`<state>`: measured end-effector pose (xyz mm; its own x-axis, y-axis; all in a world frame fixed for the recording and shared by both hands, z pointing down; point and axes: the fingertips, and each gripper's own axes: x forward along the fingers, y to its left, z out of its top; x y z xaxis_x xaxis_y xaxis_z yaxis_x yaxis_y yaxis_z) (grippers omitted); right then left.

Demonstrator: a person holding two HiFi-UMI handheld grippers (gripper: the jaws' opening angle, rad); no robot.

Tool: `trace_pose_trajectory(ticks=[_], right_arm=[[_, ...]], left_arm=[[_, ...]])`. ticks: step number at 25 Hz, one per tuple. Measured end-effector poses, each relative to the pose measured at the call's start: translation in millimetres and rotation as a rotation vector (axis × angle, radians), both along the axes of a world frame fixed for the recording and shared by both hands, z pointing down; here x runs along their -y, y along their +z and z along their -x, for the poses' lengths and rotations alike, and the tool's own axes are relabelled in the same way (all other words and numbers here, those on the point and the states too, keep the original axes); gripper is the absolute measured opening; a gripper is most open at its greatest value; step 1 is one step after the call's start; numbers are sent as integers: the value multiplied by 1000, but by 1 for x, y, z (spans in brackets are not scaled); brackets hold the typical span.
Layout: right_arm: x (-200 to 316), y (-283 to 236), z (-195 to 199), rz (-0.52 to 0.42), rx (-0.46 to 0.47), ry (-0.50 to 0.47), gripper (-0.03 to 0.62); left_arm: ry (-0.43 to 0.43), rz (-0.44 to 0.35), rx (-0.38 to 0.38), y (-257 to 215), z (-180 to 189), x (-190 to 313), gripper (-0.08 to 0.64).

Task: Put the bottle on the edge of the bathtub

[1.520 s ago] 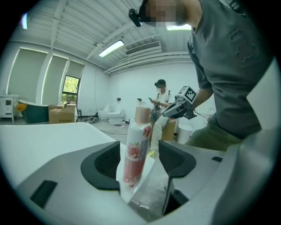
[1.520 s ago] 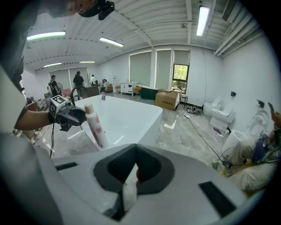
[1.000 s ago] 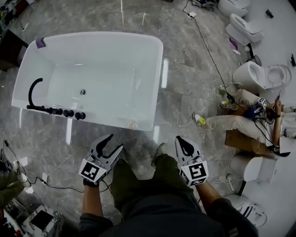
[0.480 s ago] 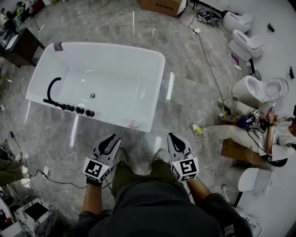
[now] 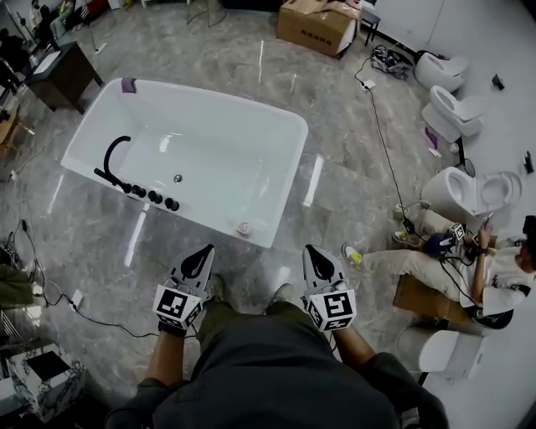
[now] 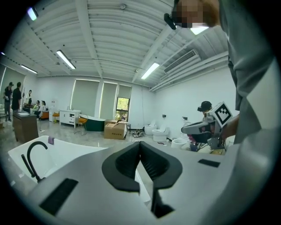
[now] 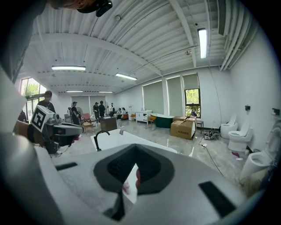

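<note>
The white bathtub (image 5: pixel 280 126) stands on the marble floor ahead of me. A small round pinkish bottle (image 5: pixel 244 227) sits upright on its near rim, seen from above. My left gripper (image 5: pixel 207 250) hovers over the floor just short of that rim, left of the bottle, shut with nothing in it. My right gripper (image 5: pixel 308 250) hangs level with it further right, also shut and empty. In the left gripper view the jaws (image 6: pixel 140 143) meet at the tip, with the bathtub (image 6: pixel 66 154) behind. The right gripper (image 7: pixel 134 147) points at the bathtub (image 7: pixel 131 137).
A black faucet with several knobs (image 5: pixel 138 188) lines the tub's left rim, and a purple item (image 5: pixel 128 85) sits at its far corner. A cable (image 5: pixel 381 142) crosses the floor. To the right are toilets (image 5: pixel 473 188) and a seated person (image 5: pixel 419 251); beyond, a cardboard box (image 5: pixel 318 25).
The left gripper's jaws have gone from wide open to shut on nothing. Both grippers have levelled side by side, and the tub has slid up and right in the head view.
</note>
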<state>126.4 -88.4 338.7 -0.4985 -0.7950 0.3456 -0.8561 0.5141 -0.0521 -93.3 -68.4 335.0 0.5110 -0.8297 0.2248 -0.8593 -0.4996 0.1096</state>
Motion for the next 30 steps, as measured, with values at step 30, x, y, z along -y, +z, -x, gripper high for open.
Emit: trace_pose_trajectory(ticks=[30], right_arm=[[5, -26, 11, -80, 7, -58, 0]], left_arm=[[-141, -12, 15, -9, 10, -11, 2]])
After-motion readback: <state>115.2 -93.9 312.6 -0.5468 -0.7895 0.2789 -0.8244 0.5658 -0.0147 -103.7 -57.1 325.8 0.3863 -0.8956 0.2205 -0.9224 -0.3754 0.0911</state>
